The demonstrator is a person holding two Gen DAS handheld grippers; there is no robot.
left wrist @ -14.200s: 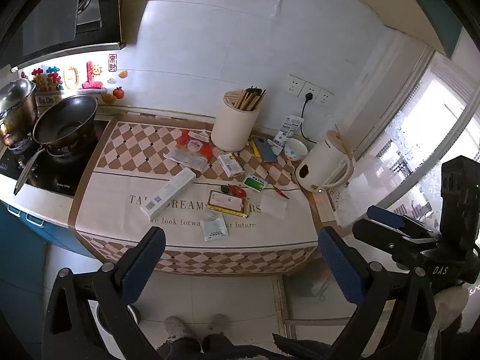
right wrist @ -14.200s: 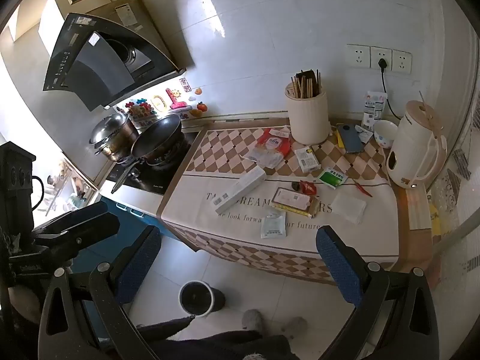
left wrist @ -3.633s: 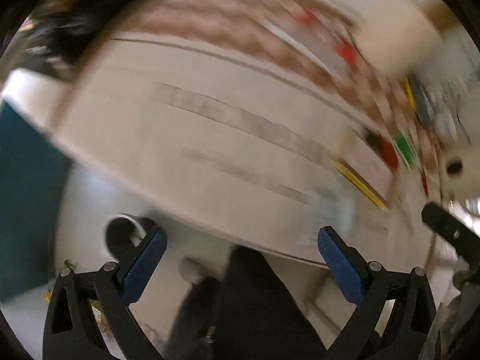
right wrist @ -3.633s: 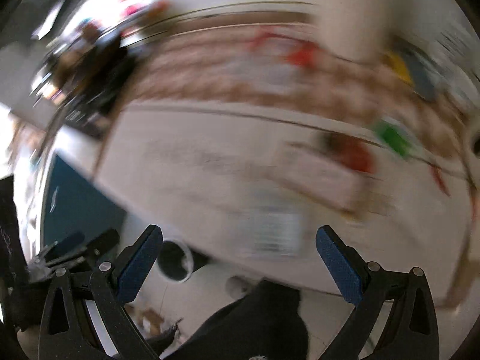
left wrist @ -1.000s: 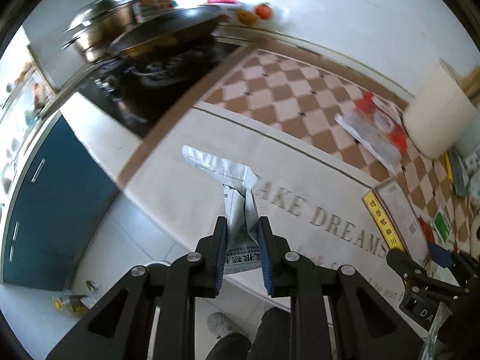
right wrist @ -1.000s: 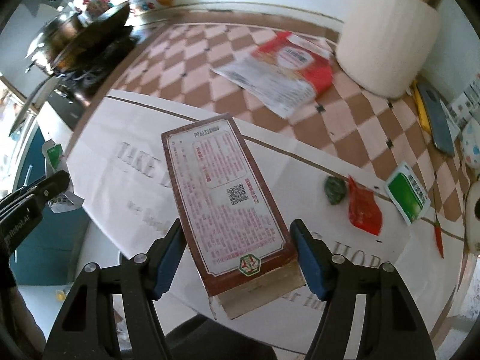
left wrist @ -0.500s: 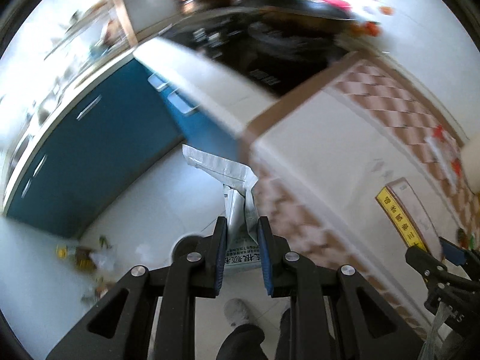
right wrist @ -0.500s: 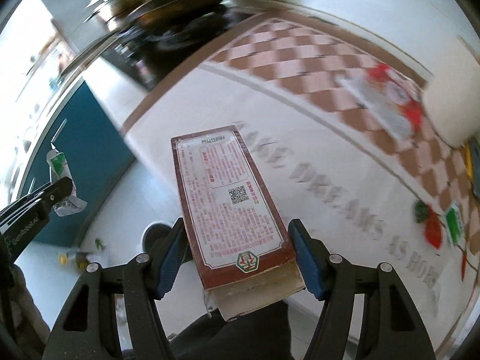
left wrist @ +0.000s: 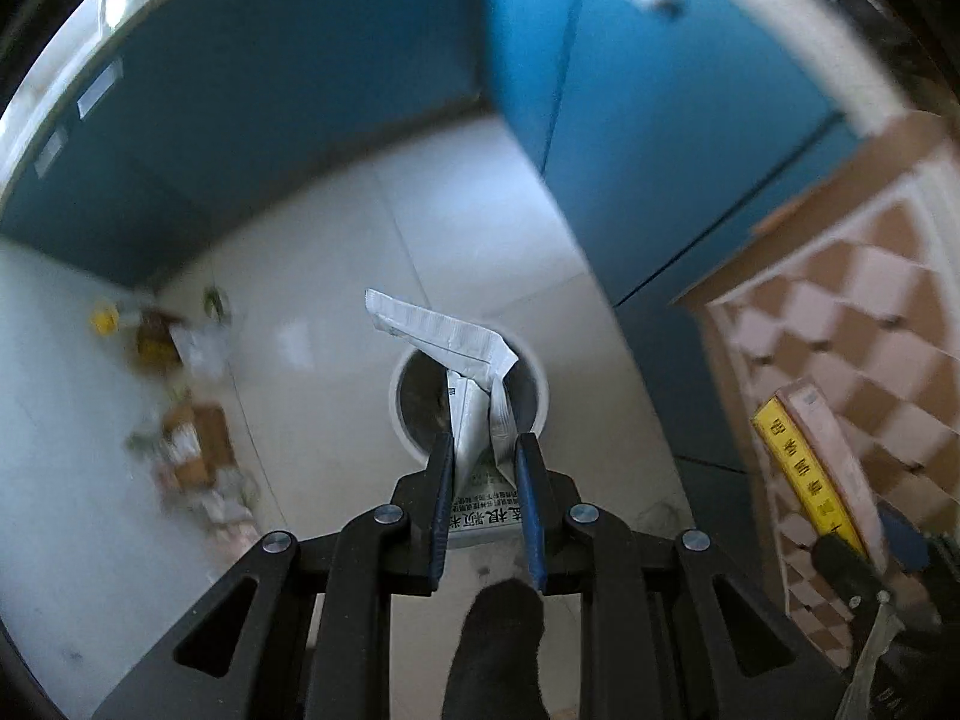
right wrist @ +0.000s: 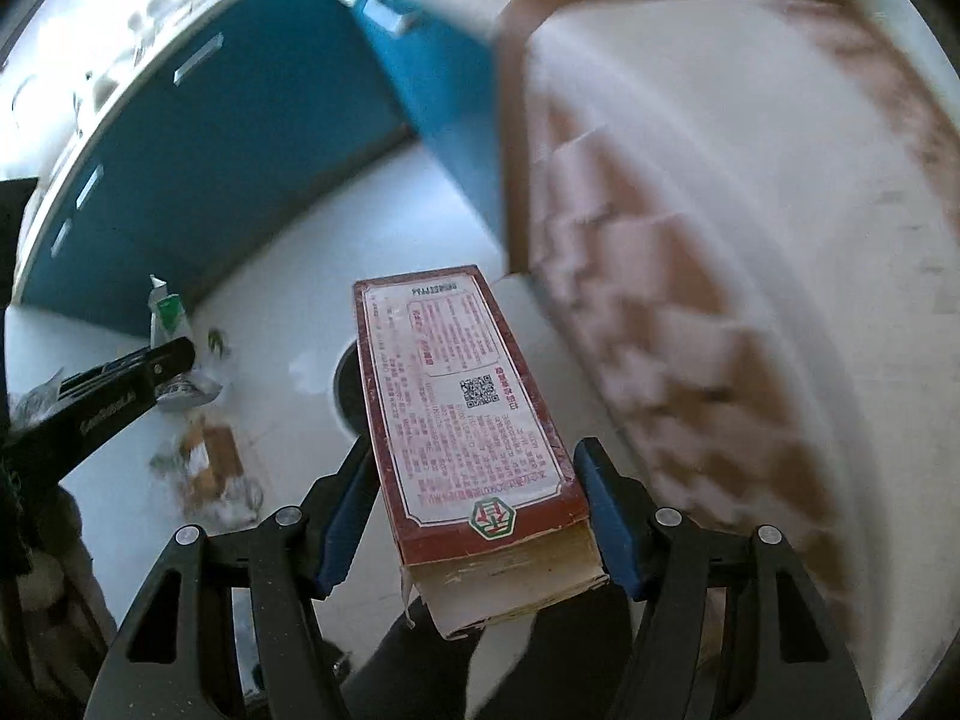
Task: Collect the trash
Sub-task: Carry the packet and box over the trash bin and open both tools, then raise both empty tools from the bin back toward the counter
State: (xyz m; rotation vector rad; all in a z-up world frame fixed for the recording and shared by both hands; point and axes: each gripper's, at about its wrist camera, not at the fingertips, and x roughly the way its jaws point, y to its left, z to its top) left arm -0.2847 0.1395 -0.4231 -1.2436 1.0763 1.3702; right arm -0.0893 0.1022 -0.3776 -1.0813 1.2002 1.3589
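Left wrist view: left tool (left wrist: 483,468) is pinched on a crumpled silver sachet (left wrist: 465,384), which hangs directly over the open mouth of the round bin (left wrist: 540,384) on the floor (left wrist: 336,252).
Right wrist view: right tool (right wrist: 474,516) is clamped across a flat red-bordered carton (right wrist: 462,414); the carton juts forward above the floor, and a dark curve of the bin (right wrist: 345,384) shows just past its left edge.
Where the trash is: both pieces are in the air, off the surface (right wrist: 750,192); neither is in the bin yet.
Second look at the carton: from the left wrist its yellow spine (left wrist: 804,474) shows to the right, beside the checked cloth edge (left wrist: 870,312).
Second look at the sachet: from the right wrist it shows white and green (right wrist: 165,315) at the tip of the other tool, far left.
Done: two items lifted and carried to the bin, as far as can be judged.
Left: release the sachet, which looks lined up; then bring the carton over the opening and let it go.
Unknown: what remains on the surface cannot be told, since that part is blurred.
Floor litter (left wrist: 192,444): scraps lie left of the bin; whether they count as trash to gather is unclear.
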